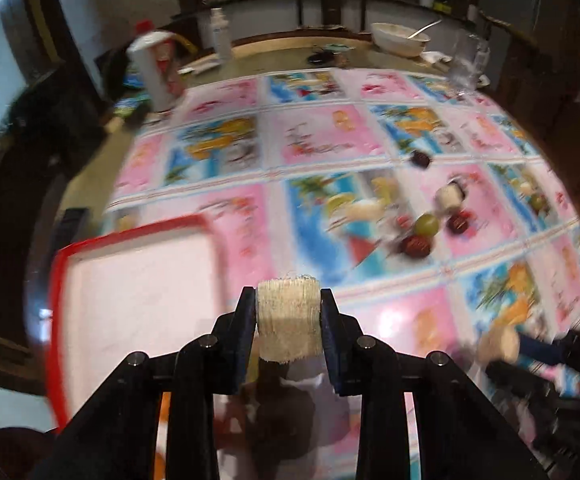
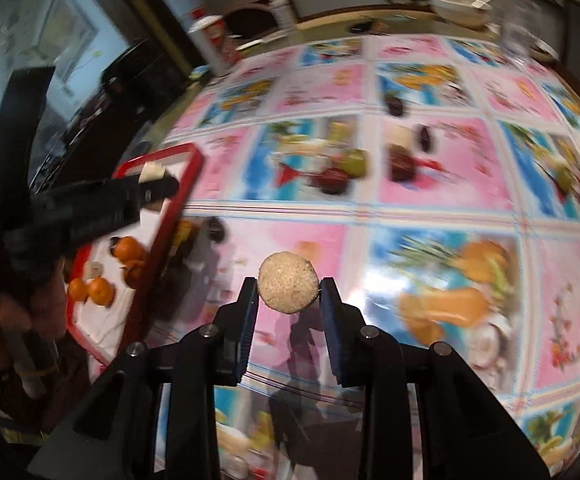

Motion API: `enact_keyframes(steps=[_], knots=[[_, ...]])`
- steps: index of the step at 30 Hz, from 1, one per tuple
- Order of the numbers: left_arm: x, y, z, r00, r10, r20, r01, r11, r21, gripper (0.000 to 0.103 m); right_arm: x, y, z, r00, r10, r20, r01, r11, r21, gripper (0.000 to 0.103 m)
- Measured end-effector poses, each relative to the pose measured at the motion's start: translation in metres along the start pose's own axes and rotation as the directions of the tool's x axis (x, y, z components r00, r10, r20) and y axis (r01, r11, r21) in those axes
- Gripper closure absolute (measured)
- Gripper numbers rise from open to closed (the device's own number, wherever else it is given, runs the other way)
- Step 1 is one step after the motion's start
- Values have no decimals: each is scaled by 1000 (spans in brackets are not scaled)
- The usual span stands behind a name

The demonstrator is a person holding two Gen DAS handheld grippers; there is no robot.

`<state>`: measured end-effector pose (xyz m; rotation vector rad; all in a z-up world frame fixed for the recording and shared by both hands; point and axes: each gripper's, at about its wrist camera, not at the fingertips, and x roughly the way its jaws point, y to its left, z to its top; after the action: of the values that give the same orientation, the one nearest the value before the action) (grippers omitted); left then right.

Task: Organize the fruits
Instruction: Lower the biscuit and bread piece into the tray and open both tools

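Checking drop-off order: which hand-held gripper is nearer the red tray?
Left. The left hand-held gripper, shut on a pale fruit chunk, is over the red tray. The right hand-held gripper, holding a round pale piece, is off the tray's right side.
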<state>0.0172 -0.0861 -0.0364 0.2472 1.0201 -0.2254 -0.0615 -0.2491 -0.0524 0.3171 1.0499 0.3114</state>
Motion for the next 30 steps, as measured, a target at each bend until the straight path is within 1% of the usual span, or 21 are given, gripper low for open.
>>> enact_keyframes(steps=[6,14,22,30], knots=[[-15,51,-28,995,95,-23,-96,993,-67,73,24,59,11,998,56,-39,-60,991,-116,70],[-26,113,-58,988,151,-42,-156,974,-164,73,66,135,20,989,99,-106,-123,961,-249,70],[-19,148,-81,983,164,-83,-178,960,-216,73,107,178,21,982,100,-163,-146,942,-302,70],[-8,162,-99,981,151,-124,-176,958,-227,73,118,199,22,983,100,-157,-148,931,-335,70]])
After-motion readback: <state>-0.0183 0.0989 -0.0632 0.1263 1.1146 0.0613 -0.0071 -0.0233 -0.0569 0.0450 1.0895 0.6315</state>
